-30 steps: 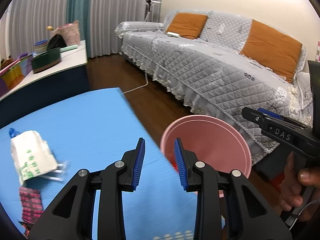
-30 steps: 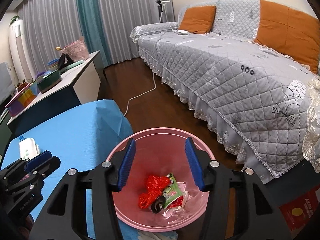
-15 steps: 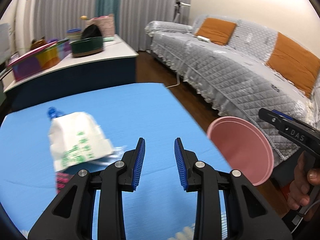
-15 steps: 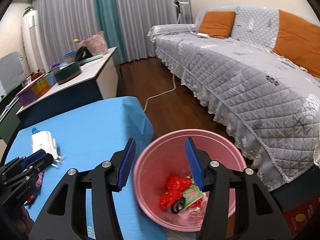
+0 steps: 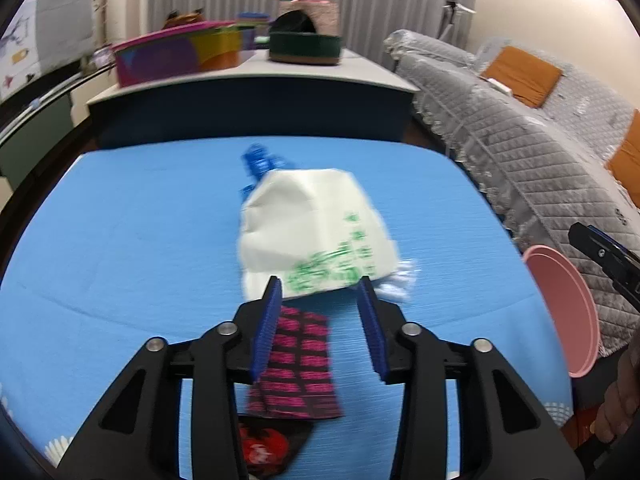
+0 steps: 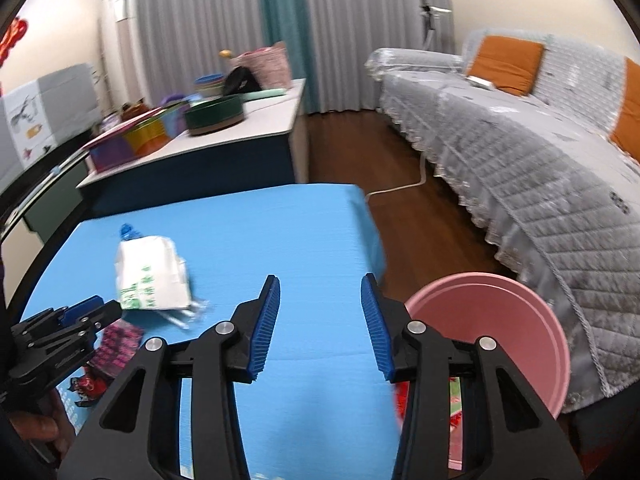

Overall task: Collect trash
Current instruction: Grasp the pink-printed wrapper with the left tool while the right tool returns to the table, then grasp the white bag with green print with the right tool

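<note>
From the left wrist, the left gripper, jaws just widening and empty, hangs over a white bag and pink-patterned wrapper on the blue desk. From the right wrist, the right gripper, jaws just narrowing yet still apart and empty, hovers over the desk's right part, left of the pink bin.

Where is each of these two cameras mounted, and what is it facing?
Left wrist: on the left hand-held gripper, facing the white bag on the blue table; a hand shows.
Right wrist: on the right hand-held gripper, facing the table and sofa.
Both show the bag, table and pink bin.
</note>
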